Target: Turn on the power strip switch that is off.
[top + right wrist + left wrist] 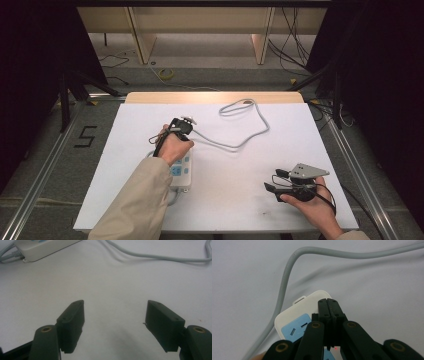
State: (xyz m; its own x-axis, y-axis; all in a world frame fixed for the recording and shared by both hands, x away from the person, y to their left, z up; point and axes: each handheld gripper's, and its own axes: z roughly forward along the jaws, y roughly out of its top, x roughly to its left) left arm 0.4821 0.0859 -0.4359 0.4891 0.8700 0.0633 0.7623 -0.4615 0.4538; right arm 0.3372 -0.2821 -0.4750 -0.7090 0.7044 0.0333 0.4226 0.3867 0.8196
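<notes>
My left gripper [329, 305] hung shut and empty directly over the power strip [181, 170], left of centre in the high view, its long axis running toward me. My right gripper [275, 181], open and empty, sat far off lower right.

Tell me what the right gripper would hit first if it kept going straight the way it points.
Probably nothing soon: the open right gripper faces bare white table. Farther along lies the grey cable, with the white power strip off to one side; depth is hard to judge.
</notes>
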